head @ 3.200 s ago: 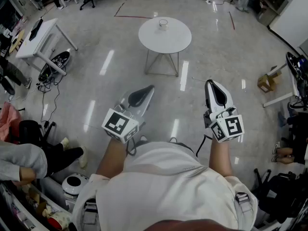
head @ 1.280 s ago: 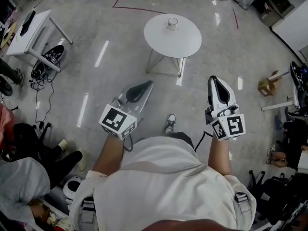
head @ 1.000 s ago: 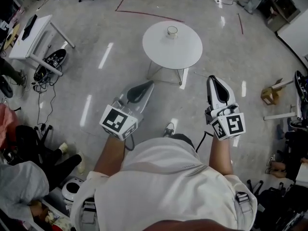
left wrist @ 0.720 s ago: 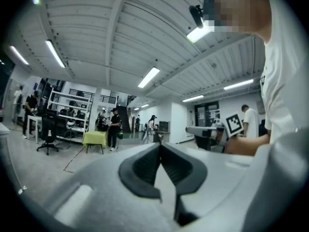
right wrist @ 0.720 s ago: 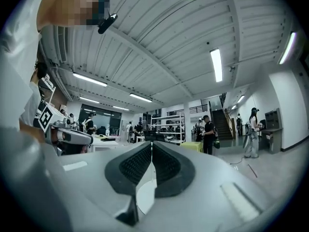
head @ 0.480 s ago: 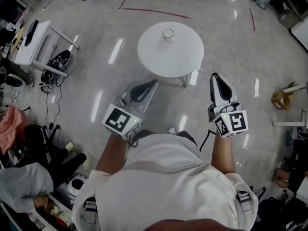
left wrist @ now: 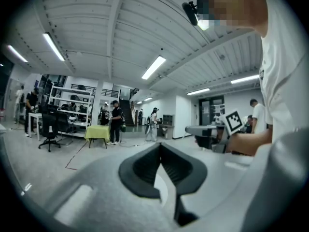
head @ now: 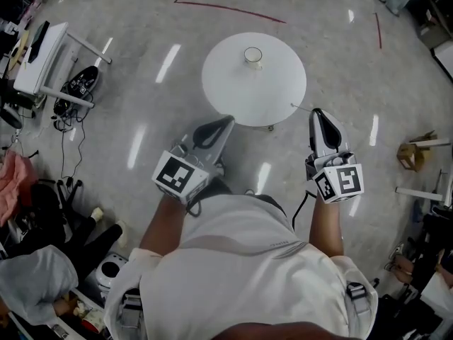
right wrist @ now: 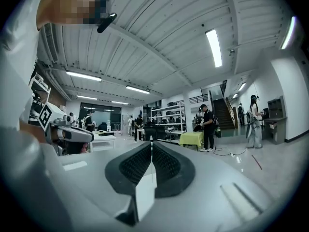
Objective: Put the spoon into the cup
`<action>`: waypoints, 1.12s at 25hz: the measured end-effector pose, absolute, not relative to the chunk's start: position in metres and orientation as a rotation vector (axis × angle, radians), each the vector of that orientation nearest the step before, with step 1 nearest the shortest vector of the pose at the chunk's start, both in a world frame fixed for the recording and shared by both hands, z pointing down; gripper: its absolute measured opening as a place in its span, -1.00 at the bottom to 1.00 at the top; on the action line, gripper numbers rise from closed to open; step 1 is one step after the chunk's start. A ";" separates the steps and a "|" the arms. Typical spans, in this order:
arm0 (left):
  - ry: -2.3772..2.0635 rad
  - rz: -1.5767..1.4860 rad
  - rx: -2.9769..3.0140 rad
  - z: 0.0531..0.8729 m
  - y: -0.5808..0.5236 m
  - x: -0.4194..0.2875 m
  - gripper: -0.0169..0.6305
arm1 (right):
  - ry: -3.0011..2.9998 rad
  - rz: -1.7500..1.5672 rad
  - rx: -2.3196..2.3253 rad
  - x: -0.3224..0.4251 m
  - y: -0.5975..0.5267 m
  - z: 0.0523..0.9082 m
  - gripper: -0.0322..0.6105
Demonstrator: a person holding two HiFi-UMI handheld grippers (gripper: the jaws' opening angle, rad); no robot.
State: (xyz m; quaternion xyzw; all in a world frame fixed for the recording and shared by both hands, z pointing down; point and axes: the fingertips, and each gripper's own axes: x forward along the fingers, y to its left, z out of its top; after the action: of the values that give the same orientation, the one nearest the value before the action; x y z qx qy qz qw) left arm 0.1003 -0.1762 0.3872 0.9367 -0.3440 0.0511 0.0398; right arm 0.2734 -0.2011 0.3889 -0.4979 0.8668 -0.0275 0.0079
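Note:
A small pale cup [head: 253, 55] stands on the far part of a round white table [head: 272, 94] ahead of me. No spoon can be made out in any view. My left gripper [head: 227, 122] hangs over the floor just short of the table's near edge, jaws together with nothing between them. My right gripper [head: 316, 113] is held beside the table's near right edge, also shut and empty. The left gripper view shows its dark pads [left wrist: 140, 170] meeting at the tips; in the right gripper view the pads [right wrist: 166, 168] are pressed together. Both gripper views point level across the hall.
A white desk [head: 39, 52] with cables and gear underneath stands at the left. Red tape [head: 226, 9] marks the floor beyond the table. A cardboard box [head: 409, 150] lies at the right. A seated person [head: 35, 282] is at the lower left. Several people stand far off.
The table and cup have come nearer and now sit just ahead of both grippers. The grippers keep the same pose, both still shut.

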 end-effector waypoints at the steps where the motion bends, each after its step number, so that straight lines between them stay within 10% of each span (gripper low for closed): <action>1: -1.059 0.158 2.863 0.391 -0.192 0.089 -0.95 | 2.715 -0.077 -1.564 0.263 -0.216 0.388 -0.87; 16: -0.961 0.037 2.848 0.385 -0.406 -0.047 -0.95 | 2.752 -0.033 -1.691 0.134 -0.424 0.373 -0.87; 28: -1.034 0.112 2.742 0.420 -0.483 -0.001 -0.95 | 2.916 -0.247 -1.641 0.164 -0.536 0.463 -0.87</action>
State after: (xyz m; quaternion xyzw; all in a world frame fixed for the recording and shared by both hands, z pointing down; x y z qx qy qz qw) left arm -0.0013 -0.4825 0.4197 0.9299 -0.3507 0.0381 0.1041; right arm 0.1638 -0.5365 0.4629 -0.4863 0.8642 -0.0731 -0.1066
